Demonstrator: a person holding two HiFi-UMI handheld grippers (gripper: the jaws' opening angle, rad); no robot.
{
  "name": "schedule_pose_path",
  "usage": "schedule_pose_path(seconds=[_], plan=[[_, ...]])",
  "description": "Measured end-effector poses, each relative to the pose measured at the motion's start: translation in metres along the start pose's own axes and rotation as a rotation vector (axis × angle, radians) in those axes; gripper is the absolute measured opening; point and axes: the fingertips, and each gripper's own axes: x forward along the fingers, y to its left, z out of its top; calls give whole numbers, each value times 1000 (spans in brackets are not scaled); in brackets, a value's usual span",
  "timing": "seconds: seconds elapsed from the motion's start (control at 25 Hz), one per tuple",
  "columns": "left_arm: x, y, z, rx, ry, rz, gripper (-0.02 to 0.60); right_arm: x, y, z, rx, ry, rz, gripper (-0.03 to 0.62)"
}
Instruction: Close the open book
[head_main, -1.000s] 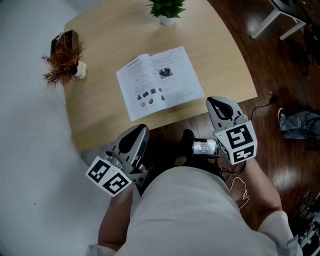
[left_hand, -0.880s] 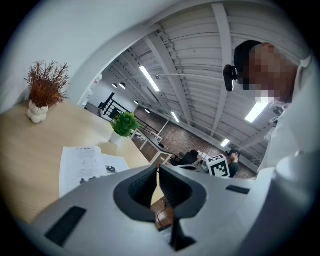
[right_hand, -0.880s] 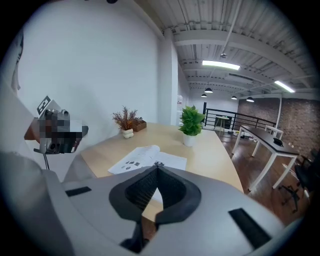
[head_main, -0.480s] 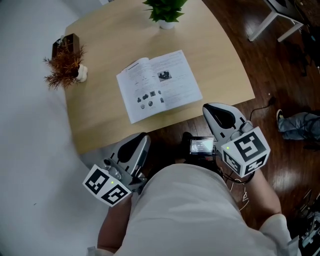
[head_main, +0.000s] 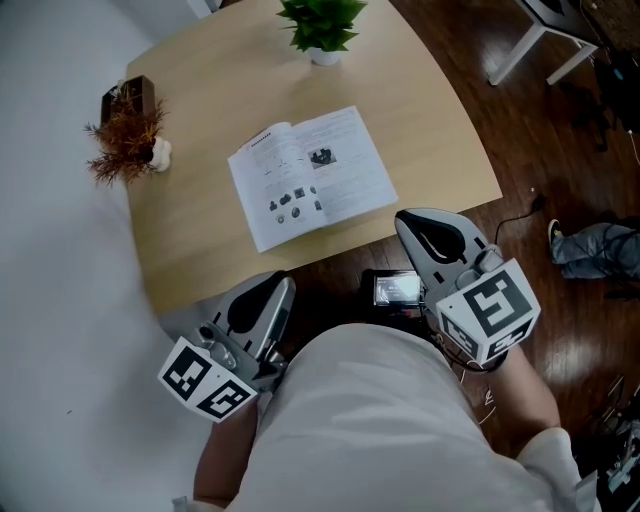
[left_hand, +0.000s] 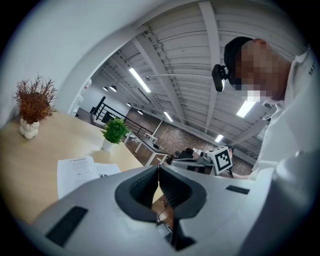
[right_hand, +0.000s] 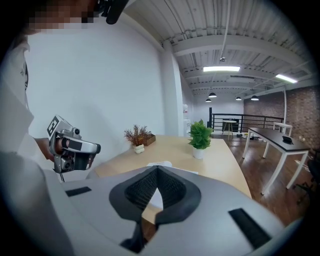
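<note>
One table holds one open book at its centre. Two plants stand on it: one green plant at twelve o'clock and one dried plant at ten o'clock, with one dark box beside it. There are two grippers: the left gripper at seven o'clock and the right gripper at five o'clock. One small screen sits between them.

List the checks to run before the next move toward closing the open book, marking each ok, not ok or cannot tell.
1. Book lies open and flat on the table: ok.
2. Left gripper shut, nothing between its jaws: ok.
3. Right gripper shut, nothing between its jaws: ok.
4. A gripper at the book's edge: not ok; both hang short of the table's near edge.
5. Green plant and dried plant stand apart from the book: ok.
</note>
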Motion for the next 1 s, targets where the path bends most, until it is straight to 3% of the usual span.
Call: schedule_pose_path(seconds=[1.0], plan=[[-4,3,0,-10,1,10,0,0,8,13,-53,-3,13,2]])
